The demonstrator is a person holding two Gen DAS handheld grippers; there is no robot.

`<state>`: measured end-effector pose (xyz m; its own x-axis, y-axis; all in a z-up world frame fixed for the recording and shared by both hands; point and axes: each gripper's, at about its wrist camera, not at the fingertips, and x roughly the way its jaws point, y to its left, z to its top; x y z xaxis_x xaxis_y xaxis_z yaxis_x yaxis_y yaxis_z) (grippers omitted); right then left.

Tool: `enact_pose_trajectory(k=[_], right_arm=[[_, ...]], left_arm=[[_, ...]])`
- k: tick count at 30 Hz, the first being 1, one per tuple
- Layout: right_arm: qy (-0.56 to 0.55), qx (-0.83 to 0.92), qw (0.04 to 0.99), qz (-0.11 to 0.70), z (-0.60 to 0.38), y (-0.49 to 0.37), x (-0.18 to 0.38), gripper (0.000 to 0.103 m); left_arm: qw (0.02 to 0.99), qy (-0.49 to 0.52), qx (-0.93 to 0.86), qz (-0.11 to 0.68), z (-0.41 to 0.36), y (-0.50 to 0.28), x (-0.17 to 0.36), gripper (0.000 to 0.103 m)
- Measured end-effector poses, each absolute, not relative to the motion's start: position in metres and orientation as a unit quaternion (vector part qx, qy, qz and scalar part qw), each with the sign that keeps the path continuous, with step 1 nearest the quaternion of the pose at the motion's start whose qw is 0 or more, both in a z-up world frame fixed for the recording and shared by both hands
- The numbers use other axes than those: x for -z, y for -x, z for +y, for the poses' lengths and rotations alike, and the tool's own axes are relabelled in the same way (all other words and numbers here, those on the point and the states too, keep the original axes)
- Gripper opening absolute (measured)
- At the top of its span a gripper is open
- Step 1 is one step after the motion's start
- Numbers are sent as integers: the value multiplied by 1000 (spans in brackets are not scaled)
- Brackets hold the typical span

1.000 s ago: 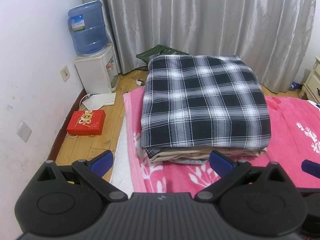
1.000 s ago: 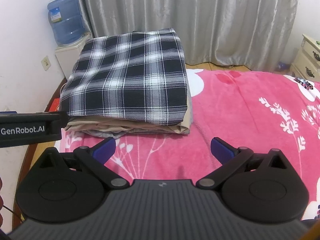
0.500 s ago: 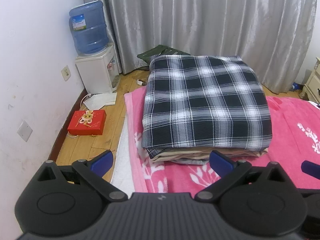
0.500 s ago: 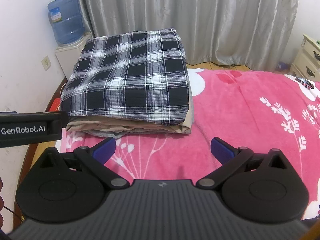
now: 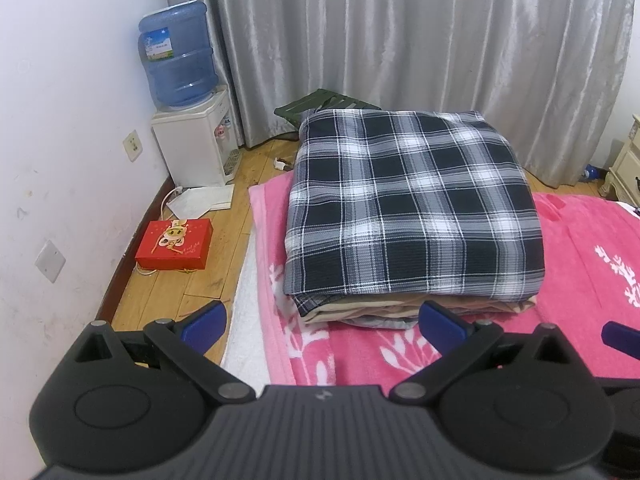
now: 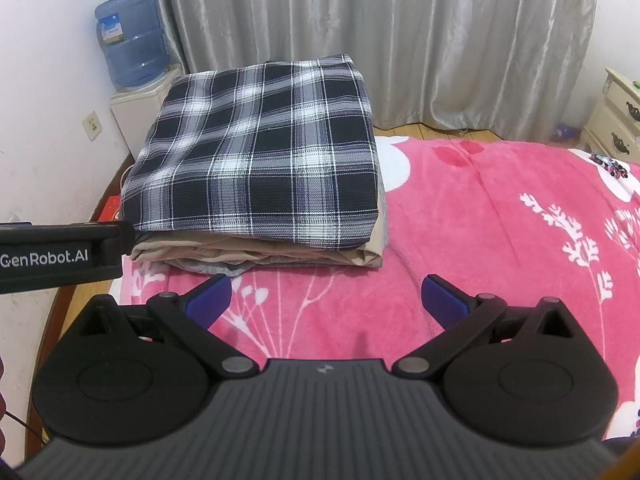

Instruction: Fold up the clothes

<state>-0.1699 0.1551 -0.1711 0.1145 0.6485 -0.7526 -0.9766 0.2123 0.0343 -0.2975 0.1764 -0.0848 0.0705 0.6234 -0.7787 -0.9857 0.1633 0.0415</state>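
Observation:
A folded black-and-white plaid garment (image 5: pixel 412 208) (image 6: pixel 260 164) tops a neat stack on the far left corner of the pink flowered blanket (image 6: pixel 500 216). Under it lie folded beige clothes (image 6: pixel 260 252) and a grey piece. My left gripper (image 5: pixel 323 320) hovers open just short of the stack's near edge, holding nothing. In the right wrist view my right gripper (image 6: pixel 325 300) is open over bare blanket, a little nearer than the stack. The left gripper's body (image 6: pixel 60 254) shows at that view's left edge.
A water dispenser (image 5: pixel 192 144) with a blue bottle stands by the left wall. A red box (image 5: pixel 174 244) lies on the wooden floor beside the bed. Grey curtains (image 6: pixel 380 40) hang behind. A cream nightstand (image 6: pixel 616 124) stands at the far right.
Both views have crept slightly; the stack sits a touch further right and lower in the left wrist view. Both grippers stay open and empty.

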Motion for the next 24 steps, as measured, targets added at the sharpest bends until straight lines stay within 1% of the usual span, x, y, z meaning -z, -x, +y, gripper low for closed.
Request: enact_pose_trajectory(k=[24], right_arm=[[247,-575,705,334,155,170,173,102]], left_arm=[[681,263,-591,344,175,295,86,103]])
